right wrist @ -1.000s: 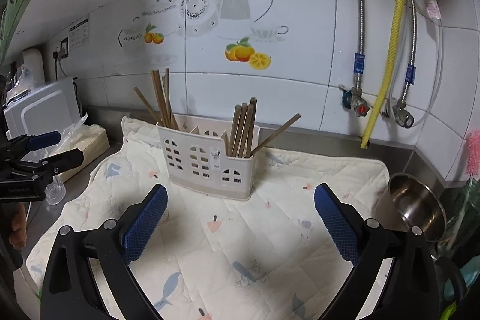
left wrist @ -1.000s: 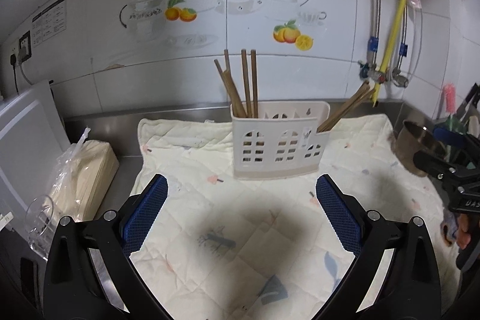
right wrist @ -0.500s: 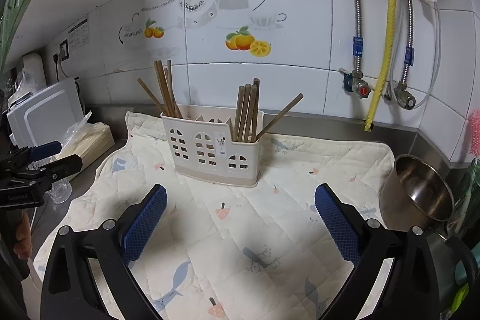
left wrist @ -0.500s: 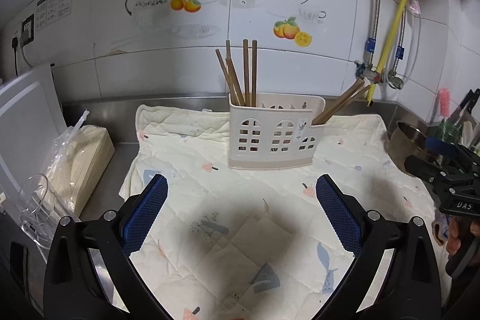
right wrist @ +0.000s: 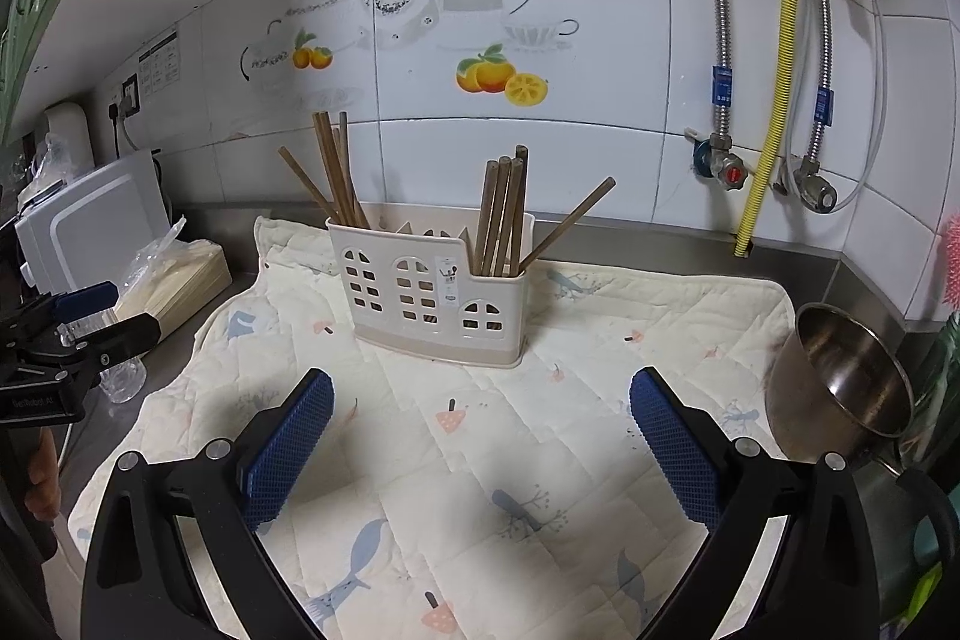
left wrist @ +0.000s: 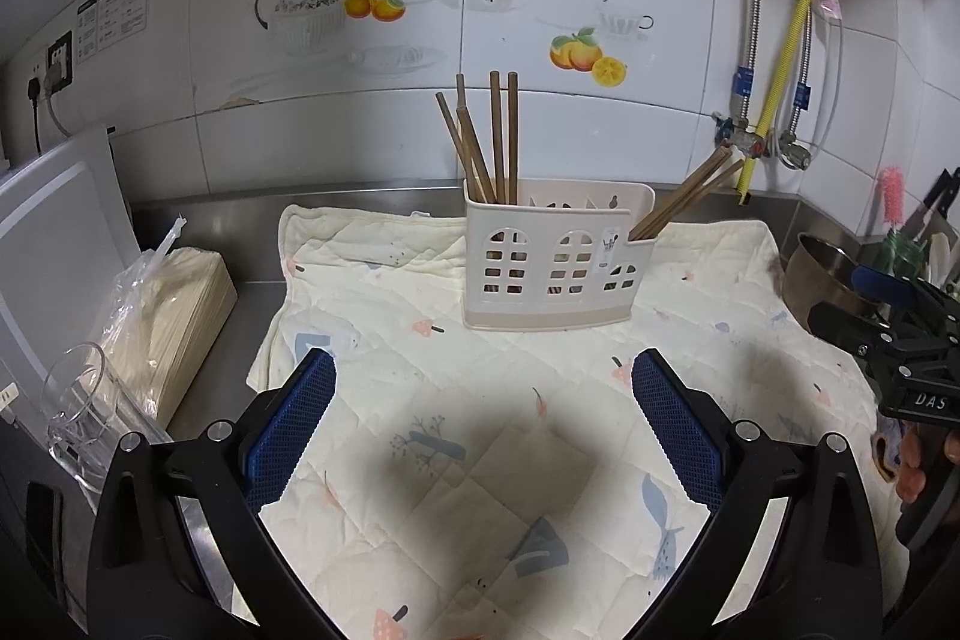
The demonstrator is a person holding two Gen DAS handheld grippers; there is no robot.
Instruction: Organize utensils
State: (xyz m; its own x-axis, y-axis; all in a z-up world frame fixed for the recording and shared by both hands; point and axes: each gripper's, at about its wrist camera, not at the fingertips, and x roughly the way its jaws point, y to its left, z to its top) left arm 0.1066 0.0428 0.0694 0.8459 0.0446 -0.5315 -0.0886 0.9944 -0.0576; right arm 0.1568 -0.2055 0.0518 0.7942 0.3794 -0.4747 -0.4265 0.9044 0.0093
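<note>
The cream utensil holder point(left wrist: 555, 259) stands upright on the quilted cloth point(left wrist: 456, 418), straight ahead of both tools and well beyond their tips. Its left-end compartment holds a bunch of brown chopsticks point(left wrist: 486, 142), some upright and some tilted left; its right-end compartment holds more chopsticks point(right wrist: 504, 214), which the right wrist view shows as about 4 nearly upright and 1 leaning far right. In the left wrist view only the leaning ones at that end show. The middle compartments look empty.

The left gripper point(left wrist: 483, 400) hangs over the cloth with its blue pads wide apart and nothing between them. The right gripper point(right wrist: 480, 406) is likewise spread wide and empty.

The right wrist view alone shows the open inside of the steel bowl point(right wrist: 840, 382), off the cloth to that tool's right. Only the left wrist view clearly shows a clear glass point(left wrist: 78, 400) and a bagged stack point(left wrist: 174, 316) to its left.
</note>
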